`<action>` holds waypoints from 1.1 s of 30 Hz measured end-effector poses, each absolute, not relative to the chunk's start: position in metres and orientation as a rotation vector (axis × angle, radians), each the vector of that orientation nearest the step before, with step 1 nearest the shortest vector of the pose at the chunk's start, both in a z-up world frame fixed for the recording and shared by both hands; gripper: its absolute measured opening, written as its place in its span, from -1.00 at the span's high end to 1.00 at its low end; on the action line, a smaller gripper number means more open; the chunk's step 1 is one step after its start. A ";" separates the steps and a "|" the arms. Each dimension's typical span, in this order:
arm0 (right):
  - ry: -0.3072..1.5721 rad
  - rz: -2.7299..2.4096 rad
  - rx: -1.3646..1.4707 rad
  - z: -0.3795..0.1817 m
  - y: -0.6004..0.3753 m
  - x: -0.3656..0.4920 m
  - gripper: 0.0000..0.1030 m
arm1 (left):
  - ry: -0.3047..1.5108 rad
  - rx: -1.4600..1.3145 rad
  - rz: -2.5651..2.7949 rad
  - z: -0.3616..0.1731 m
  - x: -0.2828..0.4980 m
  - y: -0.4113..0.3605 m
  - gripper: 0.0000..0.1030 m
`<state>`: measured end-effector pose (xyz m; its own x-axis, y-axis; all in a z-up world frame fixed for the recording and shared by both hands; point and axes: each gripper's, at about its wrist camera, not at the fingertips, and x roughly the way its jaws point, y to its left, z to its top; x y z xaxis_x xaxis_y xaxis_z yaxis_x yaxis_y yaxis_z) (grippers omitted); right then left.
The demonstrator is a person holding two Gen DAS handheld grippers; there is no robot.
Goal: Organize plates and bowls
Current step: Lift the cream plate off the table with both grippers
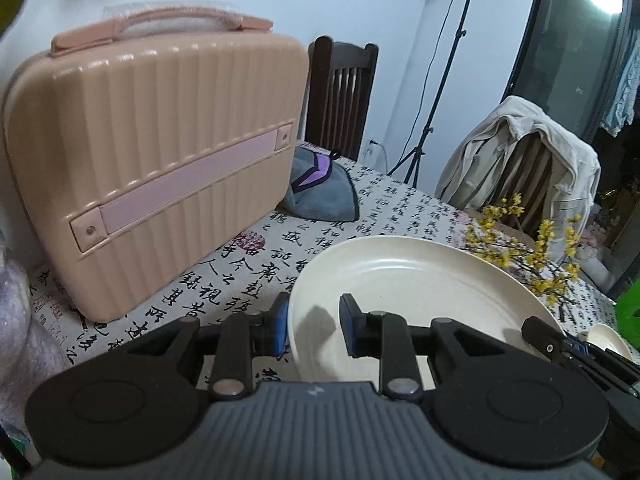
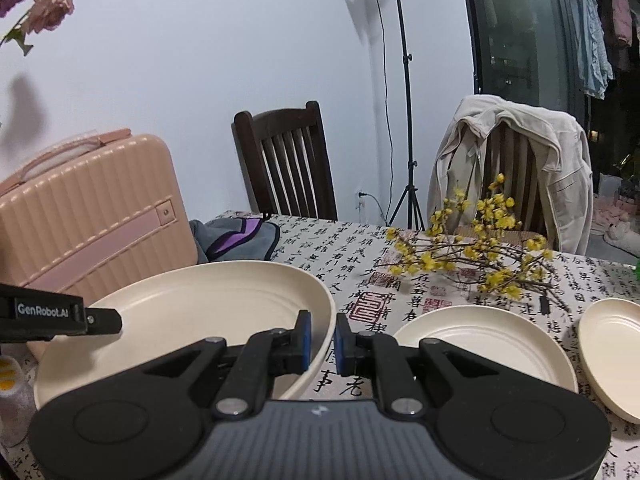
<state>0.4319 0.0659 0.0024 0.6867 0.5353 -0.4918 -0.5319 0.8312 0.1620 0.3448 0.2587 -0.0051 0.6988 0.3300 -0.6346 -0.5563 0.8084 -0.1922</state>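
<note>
A large cream plate (image 1: 420, 288) is held tilted above the table, also shown in the right wrist view (image 2: 192, 308). My left gripper (image 1: 314, 330) straddles its left rim with a wide gap between the fingers, so it is open. My right gripper (image 2: 322, 342) is shut on the plate's right rim. The left gripper's finger also shows at the left of the right wrist view (image 2: 60, 316), and the right gripper shows at the right of the left wrist view (image 1: 560, 340). A smaller cream plate (image 2: 480, 344) and another (image 2: 612, 352) lie on the table to the right.
A pink ribbed case (image 1: 160, 160) stands at the left on the calligraphy tablecloth (image 1: 400, 208). A grey and purple cloth (image 1: 320, 188) lies behind it. Yellow flower branches (image 2: 472, 256) lie at the back right. Two chairs (image 2: 288, 160) and a lamp stand (image 2: 408, 100) are behind the table.
</note>
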 end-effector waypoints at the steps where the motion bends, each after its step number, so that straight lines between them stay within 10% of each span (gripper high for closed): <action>1: 0.550 0.594 0.009 0.004 0.063 0.429 0.78 | 0.619 -0.390 0.503 -0.003 0.343 0.257 0.49; 33: 0.443 0.534 0.031 0.046 0.007 0.357 0.78 | 0.530 -0.357 0.423 0.041 0.278 0.207 0.49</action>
<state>0.3574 0.0069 0.0462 0.7686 0.4991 -0.4001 -0.4858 0.8624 0.1425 0.2778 0.2070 0.0408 0.7813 0.2928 -0.5513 -0.4728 0.8542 -0.2163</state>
